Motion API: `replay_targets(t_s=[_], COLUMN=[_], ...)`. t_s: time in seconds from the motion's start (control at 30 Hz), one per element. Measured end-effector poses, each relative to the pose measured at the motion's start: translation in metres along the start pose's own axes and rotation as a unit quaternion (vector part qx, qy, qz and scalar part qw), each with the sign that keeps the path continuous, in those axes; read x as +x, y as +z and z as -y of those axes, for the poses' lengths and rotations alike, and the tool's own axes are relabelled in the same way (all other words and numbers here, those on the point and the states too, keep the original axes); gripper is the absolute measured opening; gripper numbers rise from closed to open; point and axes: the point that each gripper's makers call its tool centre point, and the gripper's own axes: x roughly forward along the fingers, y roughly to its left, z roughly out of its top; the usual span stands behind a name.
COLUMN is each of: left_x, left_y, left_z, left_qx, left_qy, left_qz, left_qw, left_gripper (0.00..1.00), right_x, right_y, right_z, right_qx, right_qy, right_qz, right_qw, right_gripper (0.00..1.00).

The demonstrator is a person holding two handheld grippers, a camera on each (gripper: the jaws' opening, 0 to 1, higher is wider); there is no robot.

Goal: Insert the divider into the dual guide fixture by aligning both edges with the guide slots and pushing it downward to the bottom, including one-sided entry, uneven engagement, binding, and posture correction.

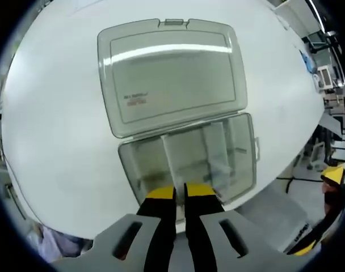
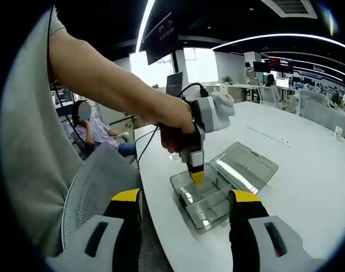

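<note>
A clear plastic compartment box [image 1: 186,164] lies open on a white table [image 1: 53,130], its hinged lid [image 1: 169,73] folded flat at 12 o'clock from the tray. In the left gripper view, thin translucent dividers [image 1: 215,144] stand upright inside the tray, running toward the lid.

The left gripper [image 1: 180,192] reaches down over the tray's near edge at 6 o'clock. Its yellow-tipped jaws stand narrow, almost together. Whether a divider edge is pinched between them cannot be told, since any clear sheet there is hidden. In the right gripper view, the same left gripper [image 2: 197,177] points straight down into the tray, held in a person's hand [image 2: 173,136].

The right gripper [image 2: 186,204] hangs well back from the box, jaws wide apart and holding nothing.

The divider looks light, thin, slightly flexible and slick. It is probably best pinched at the middle of its top edge, so both sides sink evenly without binding.
</note>
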Motion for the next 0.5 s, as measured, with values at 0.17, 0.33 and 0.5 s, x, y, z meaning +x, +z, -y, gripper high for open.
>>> replay_targets(t_s=[0.17, 0.33, 0.5], left_x=[0.0003, 0.0022, 0.0046], left_y=[-0.0006, -0.0008, -0.0016], left_z=[0.0023, 0.0017, 0.0023], left_qx=[0.000, 0.004, 0.010], left_qy=[-0.002, 0.001, 0.006], left_qz=[0.000, -0.002, -0.004], left_qw=[1.0000, 1.0000, 0.9999], left_gripper=[0.01, 0.01, 0.01], right_x=[0.0003, -0.0008, -0.0008], right_y=[-0.0001, -0.0014, -0.0022], right_z=[0.0014, 0.0015, 0.0010], right_qx=[-0.001, 0.000, 0.001], right_qy=[0.000, -0.001, -0.001], right_qz=[0.000, -0.001, -0.001], right_qw=[1.0000, 1.0000, 1.0000], right_gripper=[0.59, 0.59, 0.59])
